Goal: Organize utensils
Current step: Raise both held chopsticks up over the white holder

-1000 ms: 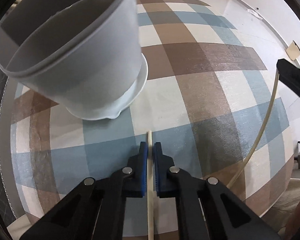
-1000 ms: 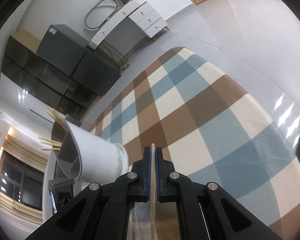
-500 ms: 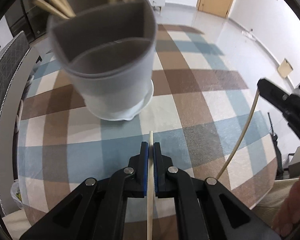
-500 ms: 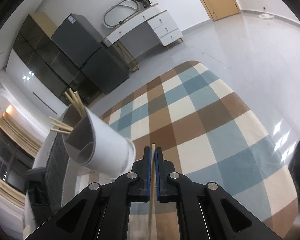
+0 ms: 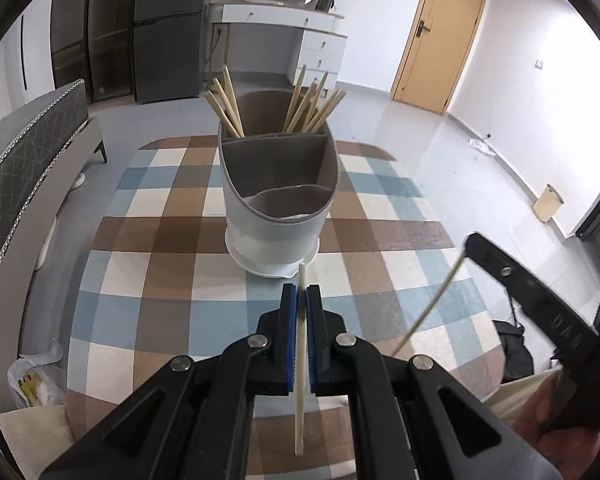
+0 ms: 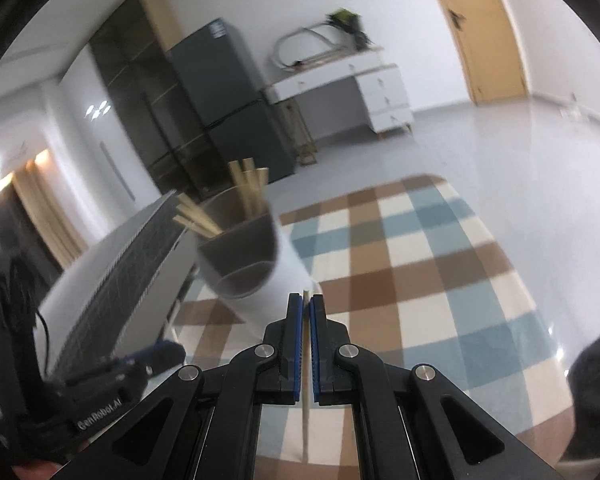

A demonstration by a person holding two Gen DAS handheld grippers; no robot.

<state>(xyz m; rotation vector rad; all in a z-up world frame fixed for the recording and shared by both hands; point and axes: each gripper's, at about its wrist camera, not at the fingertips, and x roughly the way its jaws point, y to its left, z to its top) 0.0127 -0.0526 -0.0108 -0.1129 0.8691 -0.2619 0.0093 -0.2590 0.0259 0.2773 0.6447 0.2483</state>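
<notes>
A white utensil holder (image 5: pixel 276 200) with grey divided compartments stands on the checked tablecloth (image 5: pixel 172 276); several wooden chopsticks (image 5: pixel 312 106) lean in its far compartment. My left gripper (image 5: pixel 301 294) is shut on a pale chopstick (image 5: pixel 300 364), short of the holder's base. At the right edge of the left wrist view, the right gripper (image 5: pixel 470 246) holds another chopstick (image 5: pixel 432 304). In the right wrist view my right gripper (image 6: pixel 306 304) is shut on that chopstick (image 6: pixel 306 384), close to the holder (image 6: pixel 256 268), which looks blurred. The left gripper's black body (image 6: pixel 96 392) shows at the lower left.
A grey quilted chair back (image 5: pixel 20 160) stands left of the round table. A dark fridge (image 5: pixel 168 28), a white dresser (image 5: pixel 300 36) and a wooden door (image 5: pixel 440 36) line the far wall. A plastic bag (image 5: pixel 32 380) lies on the floor at left.
Both grippers rose and pulled back from the holder, each keeping its chopstick. The holder went from looming tilted and close to standing upright and farther off, with the chopsticks inside it coming into view.
</notes>
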